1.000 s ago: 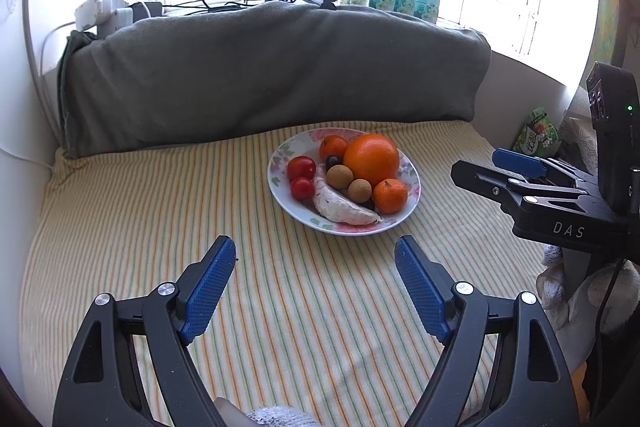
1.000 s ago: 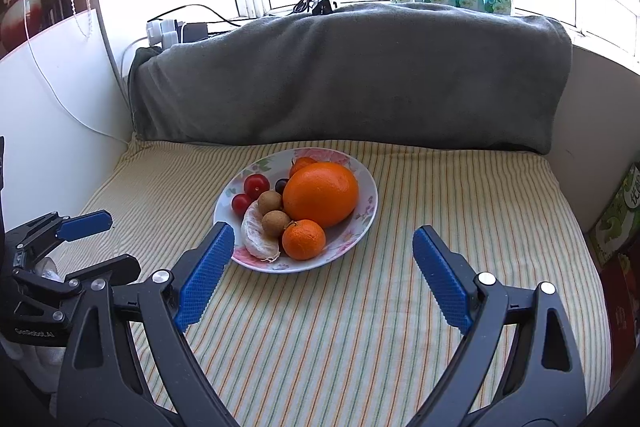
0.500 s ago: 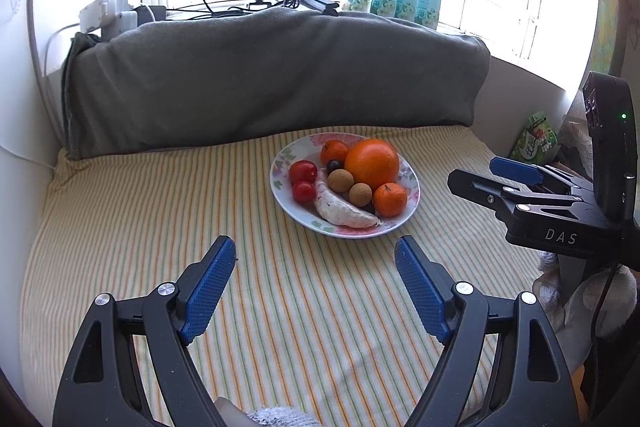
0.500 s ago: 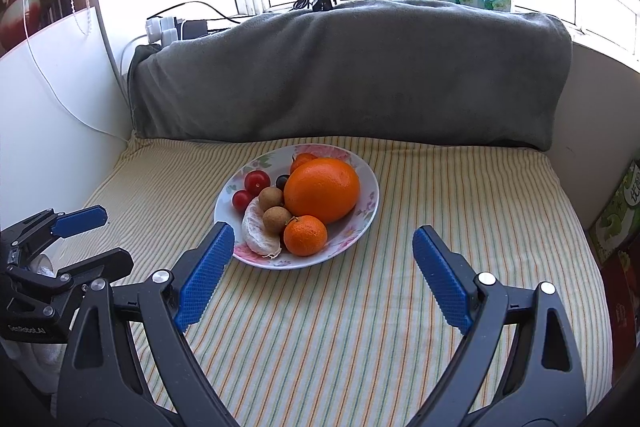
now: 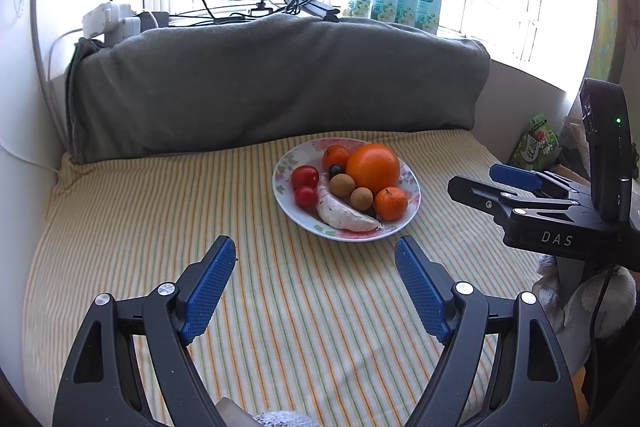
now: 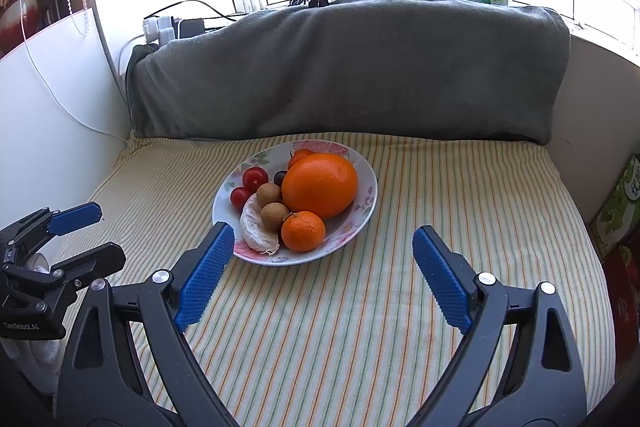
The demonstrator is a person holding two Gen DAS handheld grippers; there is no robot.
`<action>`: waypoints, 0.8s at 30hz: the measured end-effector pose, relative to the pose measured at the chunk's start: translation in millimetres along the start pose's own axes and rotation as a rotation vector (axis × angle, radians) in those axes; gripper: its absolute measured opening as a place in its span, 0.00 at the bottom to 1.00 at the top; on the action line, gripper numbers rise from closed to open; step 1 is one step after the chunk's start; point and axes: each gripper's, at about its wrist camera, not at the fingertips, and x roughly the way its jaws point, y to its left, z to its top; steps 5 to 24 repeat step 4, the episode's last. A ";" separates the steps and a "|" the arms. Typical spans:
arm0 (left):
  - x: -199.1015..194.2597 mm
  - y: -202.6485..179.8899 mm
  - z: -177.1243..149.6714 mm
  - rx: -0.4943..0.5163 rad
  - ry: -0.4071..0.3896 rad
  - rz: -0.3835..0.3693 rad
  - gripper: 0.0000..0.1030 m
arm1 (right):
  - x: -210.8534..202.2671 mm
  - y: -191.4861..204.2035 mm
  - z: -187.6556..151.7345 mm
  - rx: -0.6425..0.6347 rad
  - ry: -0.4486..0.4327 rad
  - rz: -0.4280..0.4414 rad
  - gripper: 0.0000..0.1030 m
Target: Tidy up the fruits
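I see my left gripper (image 5: pixel 315 253) and right gripper (image 6: pixel 323 241) both spread wide, grasping nothing, near the floral white ceramic plate (image 6: pixel 362 205) of mixed fruit on the striped yellow cloth (image 6: pixel 440 195).

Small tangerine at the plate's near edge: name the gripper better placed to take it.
Right, probably. The small tangerine lies just ahead of the right gripper, whose jaws stand open and empty; the left gripper sits further back.

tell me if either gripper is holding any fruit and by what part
Nothing is held. The left gripper and right gripper are both open and empty, short of the plate where all the fruit sits.
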 end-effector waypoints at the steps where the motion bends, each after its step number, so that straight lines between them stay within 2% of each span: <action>1: -0.7 -0.6 -0.1 0.002 -0.005 0.000 0.80 | -0.3 0.2 -0.3 0.002 0.000 -0.001 0.90; 24: 0.0 0.1 0.4 -0.001 -0.001 0.000 0.80 | 0.1 -0.9 -0.5 0.006 0.001 -0.004 0.90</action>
